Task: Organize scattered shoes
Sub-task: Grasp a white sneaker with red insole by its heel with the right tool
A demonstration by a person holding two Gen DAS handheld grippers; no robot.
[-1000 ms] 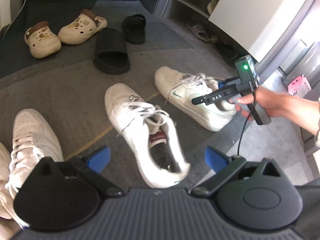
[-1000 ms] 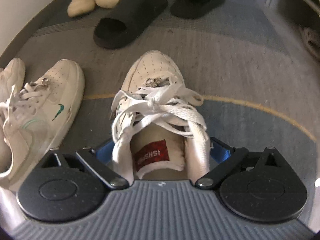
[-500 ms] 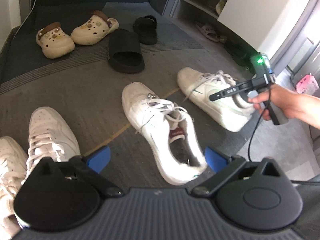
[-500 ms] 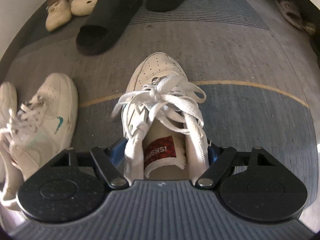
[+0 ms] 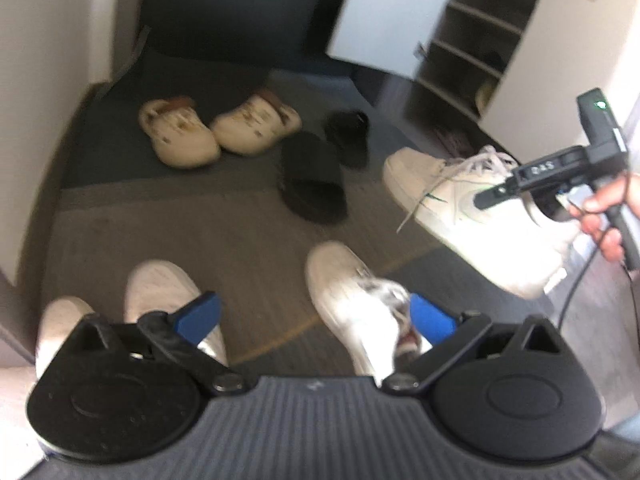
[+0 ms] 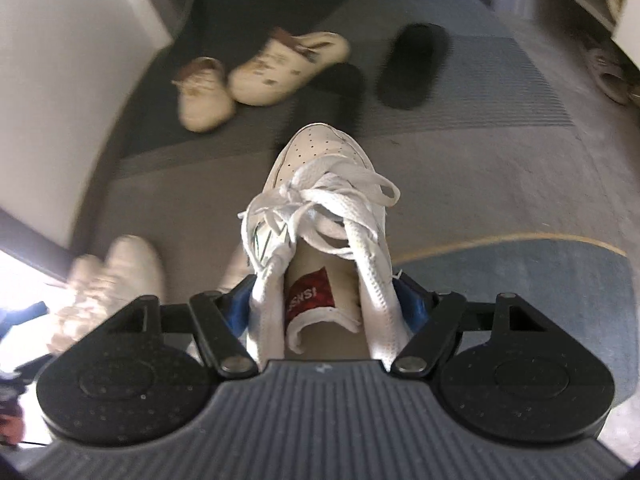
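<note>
- Left wrist view is showing a carpet (image 5: 208, 236) in bands of grey, a thin tan line curving across it, with a white wall (image 5: 44, 80) rising on the left and an open white shoe cabinet (image 5: 472, 32) with slatted shelves standing at the far right corner.
- Right gripper (image 5: 516, 192) is appearing at the right edge, a hand (image 5: 604, 216) wrapping its handle; its jaws are closing on the heel end of a white laced sneaker (image 5: 460, 200), which is hanging clear of the carpet, toe pointing left.
- In the right wrist view the same sneaker (image 6: 324, 200) is sitting between the blue pads (image 6: 236, 308), both pressing its collar; its perforated toe, thick flat laces and red tongue label are facing the camera.
- Left gripper (image 5: 312, 316) is standing wide with nothing between its fingers, hovering over the carpet.
- A second sneaker (image 5: 356, 300), blurred, is lying just beside the right blue fingertip (image 5: 428, 316).
- Two more white shoes (image 5: 160, 300) are lying side by side at the near left edge.
- Two cream clogs (image 5: 216, 128) with brown straps and holes are lying together at the far edge, toes splayed apart.
- Two black slides (image 5: 316, 176), matte and rounded, are lying right of the clogs, the nearer one larger in view.
</note>
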